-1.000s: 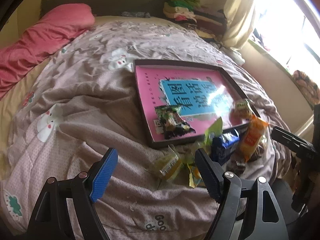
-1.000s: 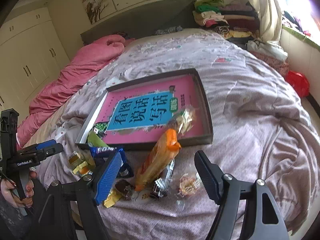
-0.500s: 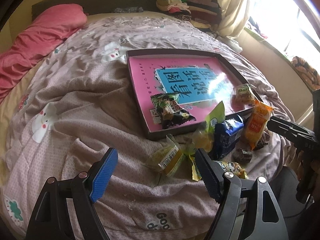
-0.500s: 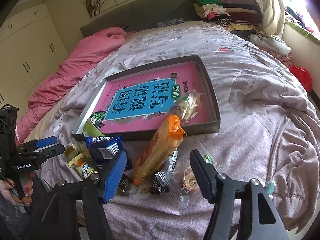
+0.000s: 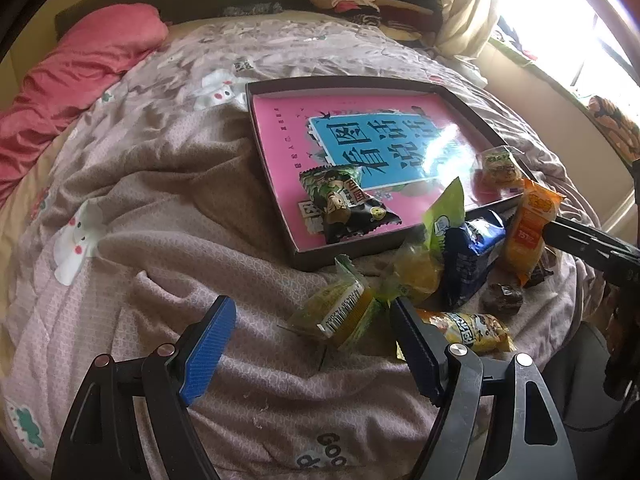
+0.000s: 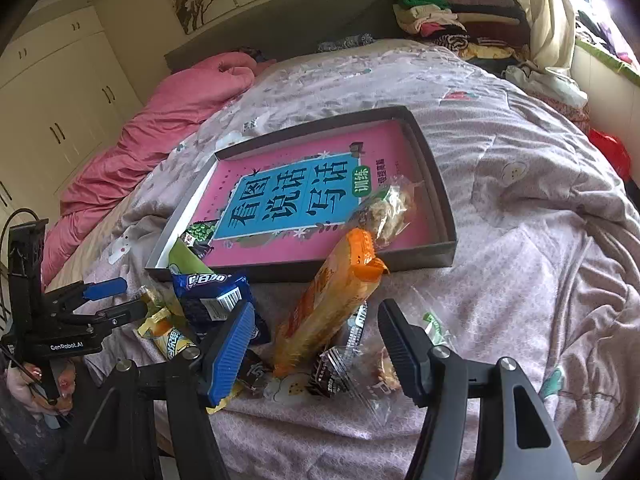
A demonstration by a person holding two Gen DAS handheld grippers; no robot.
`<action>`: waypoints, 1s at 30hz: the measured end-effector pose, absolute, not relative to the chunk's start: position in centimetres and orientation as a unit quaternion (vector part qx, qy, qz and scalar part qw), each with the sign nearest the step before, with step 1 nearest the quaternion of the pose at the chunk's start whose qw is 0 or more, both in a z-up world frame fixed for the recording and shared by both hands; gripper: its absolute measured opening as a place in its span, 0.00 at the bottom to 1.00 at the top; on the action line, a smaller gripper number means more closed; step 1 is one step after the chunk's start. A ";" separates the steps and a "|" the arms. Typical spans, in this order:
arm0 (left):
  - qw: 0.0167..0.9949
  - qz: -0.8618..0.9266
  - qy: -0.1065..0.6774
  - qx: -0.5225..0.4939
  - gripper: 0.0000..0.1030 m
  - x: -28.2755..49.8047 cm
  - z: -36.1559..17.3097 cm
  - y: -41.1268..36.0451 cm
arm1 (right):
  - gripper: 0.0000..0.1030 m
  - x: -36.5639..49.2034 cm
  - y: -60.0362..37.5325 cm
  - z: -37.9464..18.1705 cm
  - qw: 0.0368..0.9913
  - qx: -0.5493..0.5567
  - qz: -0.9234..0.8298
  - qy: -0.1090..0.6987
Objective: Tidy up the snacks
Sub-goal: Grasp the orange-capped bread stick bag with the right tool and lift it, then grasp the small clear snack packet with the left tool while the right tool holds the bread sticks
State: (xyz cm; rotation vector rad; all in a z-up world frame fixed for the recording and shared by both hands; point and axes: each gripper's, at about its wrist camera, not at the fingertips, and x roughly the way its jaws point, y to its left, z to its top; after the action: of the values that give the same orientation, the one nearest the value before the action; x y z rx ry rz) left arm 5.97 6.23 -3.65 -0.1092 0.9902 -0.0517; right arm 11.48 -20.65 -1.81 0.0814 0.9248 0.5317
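A shallow dark tray [image 5: 276,184] with a pink printed bottom lies on the bed. It holds a green-and-black packet [image 5: 344,204] and a clear packet [image 5: 498,166]. Loose snacks are heaped before its near edge: a blue packet [image 5: 468,252], an orange packet [image 5: 528,228], yellow-green wrapped sweets [image 5: 340,312]. My left gripper [image 5: 312,344] is open, hovering low, with a yellow-green sweet just ahead between its fingers. My right gripper [image 6: 316,350] is open around the lower end of the orange packet [image 6: 332,300], with no pad touching it. The tray [image 6: 440,208] lies beyond.
The bed wears a rumpled mauve quilt [image 5: 160,220] with a pink duvet [image 6: 160,120] at the far left. Folded clothes [image 6: 440,12] are piled by the headboard, and a window [image 5: 580,20] is at the right. Small dark sweets [image 6: 332,372] lie near the bed's edge.
My left gripper has sunk closer to the yellow-green sweets. The right gripper's jaws have narrowed around the orange packet and edged forward.
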 end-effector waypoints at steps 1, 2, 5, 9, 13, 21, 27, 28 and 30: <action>0.877 -0.025 0.476 -0.055 0.78 6.0 -3.8 6.2 | 0.63 11.5 -20.6 -1.9 0.859 0.039 0.253 0.443; 0.876 -0.027 0.478 -0.058 0.78 6.2 -3.9 6.2 | 0.63 11.6 -20.5 -2.1 0.858 0.040 0.254 0.445; 0.876 -0.032 0.477 -0.060 0.73 6.3 -4.1 6.0 | 0.60 12.0 -20.3 -2.6 0.852 0.046 0.258 0.453; 0.872 -0.039 0.483 -0.065 0.60 6.7 -4.5 5.9 | 0.46 12.5 -19.9 -3.1 0.846 0.052 0.268 0.459; 0.870 -0.047 0.485 -0.072 0.54 6.8 -4.7 5.8 | 0.30 13.2 -19.7 -3.5 0.842 0.066 0.276 0.459; 0.863 -0.056 0.493 -0.091 0.47 7.3 -5.3 6.1 | 0.22 14.0 -18.6 -4.1 0.836 0.057 0.297 0.457; 0.864 -0.061 0.493 -0.088 0.39 7.3 -5.1 6.0 | 0.22 13.3 -18.9 -2.9 0.846 0.048 0.299 0.439; 0.863 -0.062 0.493 -0.088 0.38 7.3 -5.1 6.0 | 0.22 13.3 -18.9 -2.8 0.847 0.049 0.298 0.438; 0.864 -0.062 0.490 -0.095 0.35 7.1 -4.9 6.2 | 0.22 13.3 -19.2 -2.5 0.849 0.051 0.297 0.434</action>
State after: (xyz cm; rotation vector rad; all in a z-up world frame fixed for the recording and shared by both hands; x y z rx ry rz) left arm 7.12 6.21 -4.92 -0.1989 1.0264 -0.1307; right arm 13.30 -19.20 -2.52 0.1080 0.9152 0.6262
